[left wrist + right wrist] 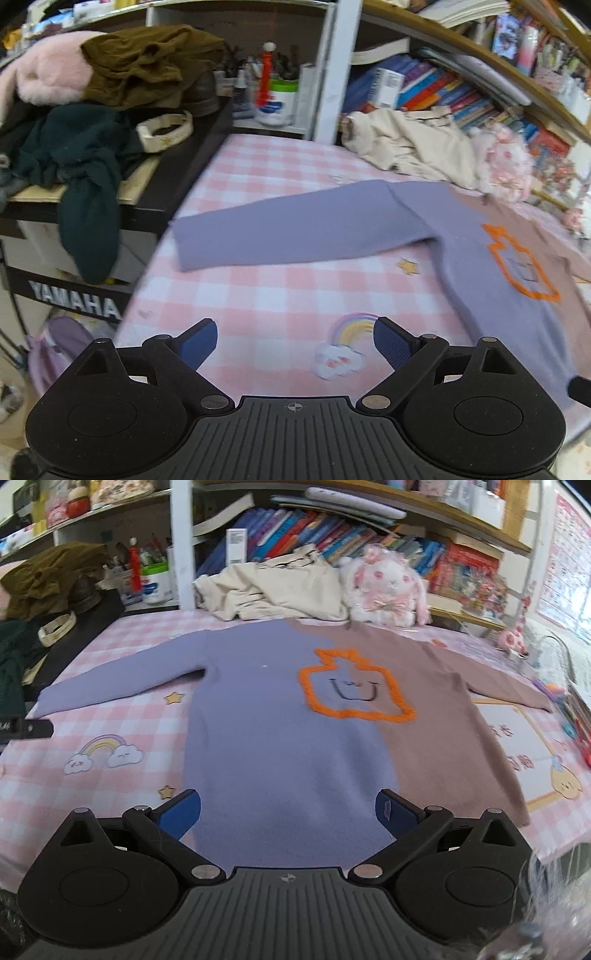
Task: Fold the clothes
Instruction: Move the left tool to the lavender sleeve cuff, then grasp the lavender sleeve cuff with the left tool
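Note:
A sweater (pixel 288 738), half lilac and half brown with an orange outline on the chest, lies flat and spread out on the pink checked bedsheet (pixel 110 716). Both sleeves stretch out sideways. In the left wrist view its lilac sleeve (pixel 295 229) runs left across the sheet, ahead of my left gripper (pixel 294 341), which is open over bare sheet near a rainbow print. My right gripper (pixel 288 810) is open just above the sweater's lower hem, nothing between its blue pads.
A cream garment (pixel 273 590) and a plush rabbit (pixel 388 587) lie at the back by the bookshelves. To the left, a black Yamaha keyboard (pixel 74 299) carries dark green (pixel 81 177) and olive clothes (pixel 147 66). A white board (pixel 513 738) lies at the right.

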A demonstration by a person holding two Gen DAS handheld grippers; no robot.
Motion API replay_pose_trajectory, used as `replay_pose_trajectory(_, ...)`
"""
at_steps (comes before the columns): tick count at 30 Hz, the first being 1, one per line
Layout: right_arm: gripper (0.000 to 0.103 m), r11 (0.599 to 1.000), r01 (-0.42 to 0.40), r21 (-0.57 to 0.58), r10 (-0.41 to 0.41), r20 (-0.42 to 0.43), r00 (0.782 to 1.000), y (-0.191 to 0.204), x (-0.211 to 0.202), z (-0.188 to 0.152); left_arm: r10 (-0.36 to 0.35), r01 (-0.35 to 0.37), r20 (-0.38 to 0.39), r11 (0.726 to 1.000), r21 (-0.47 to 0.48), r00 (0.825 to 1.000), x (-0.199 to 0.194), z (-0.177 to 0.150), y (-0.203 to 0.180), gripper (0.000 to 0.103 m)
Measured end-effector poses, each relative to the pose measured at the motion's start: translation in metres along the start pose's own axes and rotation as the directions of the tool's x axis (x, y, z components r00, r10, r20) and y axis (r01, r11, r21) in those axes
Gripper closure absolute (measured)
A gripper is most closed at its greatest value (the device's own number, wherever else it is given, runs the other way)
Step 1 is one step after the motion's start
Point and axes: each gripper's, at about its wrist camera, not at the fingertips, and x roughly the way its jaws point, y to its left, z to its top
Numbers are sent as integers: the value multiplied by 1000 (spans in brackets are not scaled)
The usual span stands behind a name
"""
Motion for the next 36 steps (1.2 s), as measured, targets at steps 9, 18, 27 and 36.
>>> replay_pose_trajectory(9, 0, 1000, -17, -6, 17, 7, 1000, 6, 8, 8, 24, -21, 17, 987, -158, 1000, 33, 17, 47, 17)
replay_pose_trajectory(18, 0, 1000, -9, 0, 9, -3, 1000, -3, 5, 8, 10, -9, 3, 939, -343, 1000, 68, 32, 82, 37)
replay_pose_trajectory(27, 0, 1000, 19, 16, -18, -19, 1000, -15, -1, 6, -102, 107, 37, 863, -493, 994, 91, 48, 78, 37)
replay_pose_trajectory(36, 0, 1000, 16, 1, -16, -26, 1000, -14, 2, 7, -173, 188, 80, 795, -577, 982, 91, 36, 71, 43)
